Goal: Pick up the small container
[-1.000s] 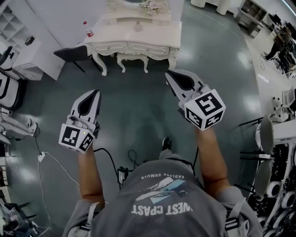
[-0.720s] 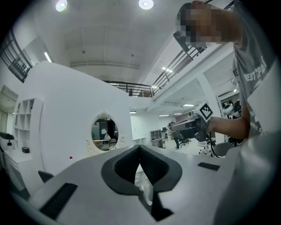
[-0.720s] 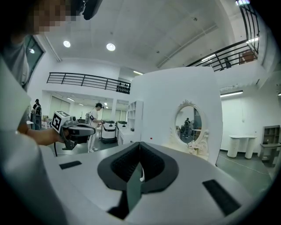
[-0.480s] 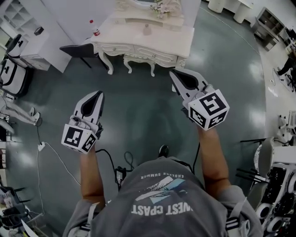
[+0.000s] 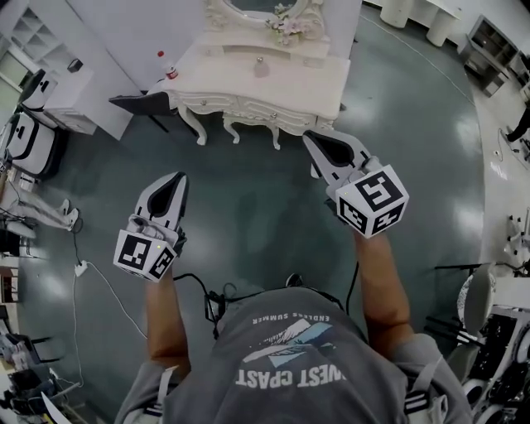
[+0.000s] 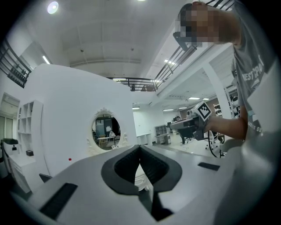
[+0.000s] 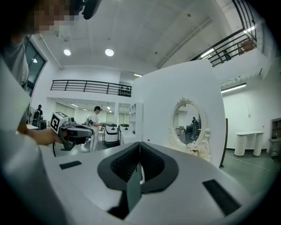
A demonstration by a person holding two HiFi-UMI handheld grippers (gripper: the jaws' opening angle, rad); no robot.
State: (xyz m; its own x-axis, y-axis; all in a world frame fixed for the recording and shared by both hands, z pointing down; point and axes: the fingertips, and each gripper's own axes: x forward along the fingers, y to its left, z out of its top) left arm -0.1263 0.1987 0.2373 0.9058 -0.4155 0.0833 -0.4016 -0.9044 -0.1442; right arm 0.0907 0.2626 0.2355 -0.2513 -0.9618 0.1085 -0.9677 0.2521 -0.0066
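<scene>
Compared with a second back, the dressing table (image 5: 248, 83) sits lower and bigger in my head view, so I'm closer to it now. Left gripper (image 5: 176, 180) and right gripper (image 5: 312, 138) are both pinched closed, nothing in them. The small container (image 5: 261, 60) is on the tabletop in front of the mirror (image 5: 261, 7), well apart from both. There's bare floor (image 5: 248, 199) up to the front edge, and the right tip is near the table's front right corner.

txt | shirt (image 5: 290, 364): "WEST COAST" printed in big white ltrs, seen upside down | same shirt: "ENDLESS SUMMER" printed smaller, above it in head view
</scene>
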